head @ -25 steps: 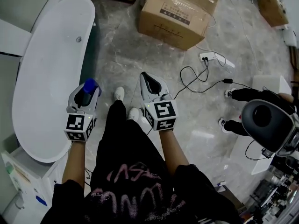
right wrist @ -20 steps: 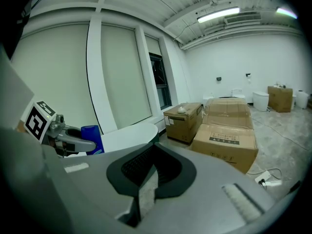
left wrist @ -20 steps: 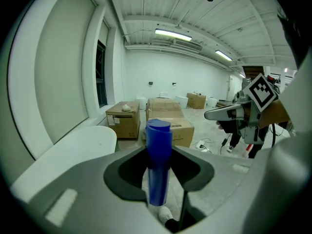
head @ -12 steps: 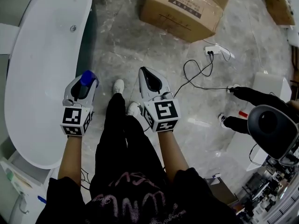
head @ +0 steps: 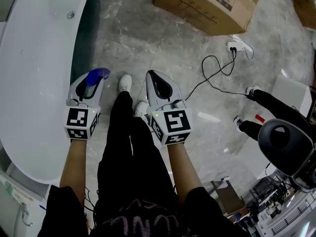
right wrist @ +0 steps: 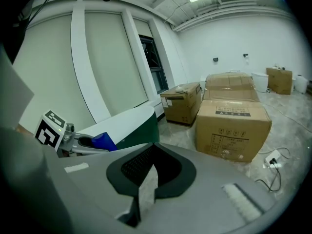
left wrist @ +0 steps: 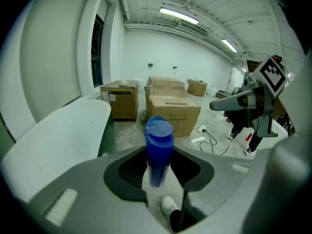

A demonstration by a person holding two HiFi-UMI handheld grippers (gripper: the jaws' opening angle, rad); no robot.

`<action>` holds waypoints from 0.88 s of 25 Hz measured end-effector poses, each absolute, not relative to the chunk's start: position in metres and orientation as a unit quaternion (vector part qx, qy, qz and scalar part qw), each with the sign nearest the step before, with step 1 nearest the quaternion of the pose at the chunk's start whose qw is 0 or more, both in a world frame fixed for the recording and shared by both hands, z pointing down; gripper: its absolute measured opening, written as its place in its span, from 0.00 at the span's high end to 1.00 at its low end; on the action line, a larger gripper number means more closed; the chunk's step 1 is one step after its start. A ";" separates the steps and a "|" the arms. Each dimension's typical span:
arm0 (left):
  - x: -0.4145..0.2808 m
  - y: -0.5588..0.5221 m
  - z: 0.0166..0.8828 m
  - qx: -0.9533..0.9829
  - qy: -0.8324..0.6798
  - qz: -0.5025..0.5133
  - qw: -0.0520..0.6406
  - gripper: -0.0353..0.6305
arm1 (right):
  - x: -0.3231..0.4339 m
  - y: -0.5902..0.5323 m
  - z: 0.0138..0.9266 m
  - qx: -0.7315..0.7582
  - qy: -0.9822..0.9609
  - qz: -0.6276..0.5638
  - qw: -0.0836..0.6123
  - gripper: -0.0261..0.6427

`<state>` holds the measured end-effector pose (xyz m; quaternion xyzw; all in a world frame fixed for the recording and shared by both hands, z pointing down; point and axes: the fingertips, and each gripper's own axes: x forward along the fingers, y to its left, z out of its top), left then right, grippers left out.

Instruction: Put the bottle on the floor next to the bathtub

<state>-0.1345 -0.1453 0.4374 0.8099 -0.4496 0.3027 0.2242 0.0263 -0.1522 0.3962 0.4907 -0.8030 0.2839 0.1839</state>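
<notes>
Bathtub (head: pixel 34 83) closer now; left gripper (head: pixel 93 79) fingers grip bottle (head: pixel 98 73); right gripper (head: pixel 153 79) fingers closed, empty.

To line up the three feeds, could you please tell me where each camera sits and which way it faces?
Head view: on the person's head, looking steeply down at the floor beside the bathtub; shows forearms, legs, left gripper and right gripper.
Left gripper view: rides the left gripper, looking along its jaws, shut on the blue bottle, toward cardboard boxes; a shoe shows below.
Right gripper view: rides the right gripper, looking along its closed, empty jaws toward the same boxes.
Shared: both gripper views show the bathtub and each other's gripper.
</notes>
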 end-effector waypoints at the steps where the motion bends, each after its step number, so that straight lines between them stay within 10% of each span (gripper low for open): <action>1: -0.133 -0.149 0.448 0.808 -0.448 0.308 0.226 0.72 | 0.026 -0.154 0.406 0.489 -0.802 0.288 0.187 0.93; 22: -0.151 -0.150 0.652 0.765 -0.432 0.378 0.291 0.72 | 0.012 -0.157 0.599 0.450 -0.772 0.375 0.250 0.93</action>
